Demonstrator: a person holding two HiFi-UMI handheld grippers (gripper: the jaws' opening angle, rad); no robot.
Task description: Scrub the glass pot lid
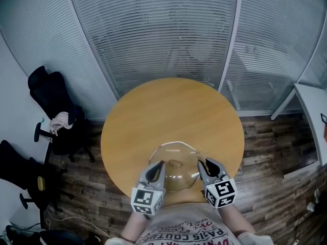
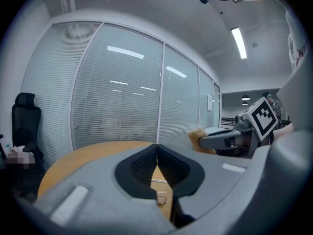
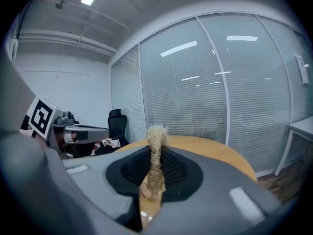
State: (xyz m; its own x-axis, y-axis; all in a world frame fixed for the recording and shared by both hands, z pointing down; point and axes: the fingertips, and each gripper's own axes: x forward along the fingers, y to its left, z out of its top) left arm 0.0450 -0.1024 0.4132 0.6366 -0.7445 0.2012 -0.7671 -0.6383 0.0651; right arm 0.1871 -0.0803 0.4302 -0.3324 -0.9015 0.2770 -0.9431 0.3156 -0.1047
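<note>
A round wooden table [image 1: 168, 106] carries the glass pot lid [image 1: 177, 178], which lies dome up at the middle of the table's near edge with its small metal handle [image 1: 175, 163] on top. The left gripper [image 1: 159, 164] reaches over the near edge to the lid's left rim with its fingers pressed together at the tips; no view shows whether the rim is caught between them. The right gripper [image 1: 201, 163] comes in at the lid's right rim, its fingers pinching a tan, fibrous scrubber [image 3: 156, 140] that sticks out past their tips.
</note>
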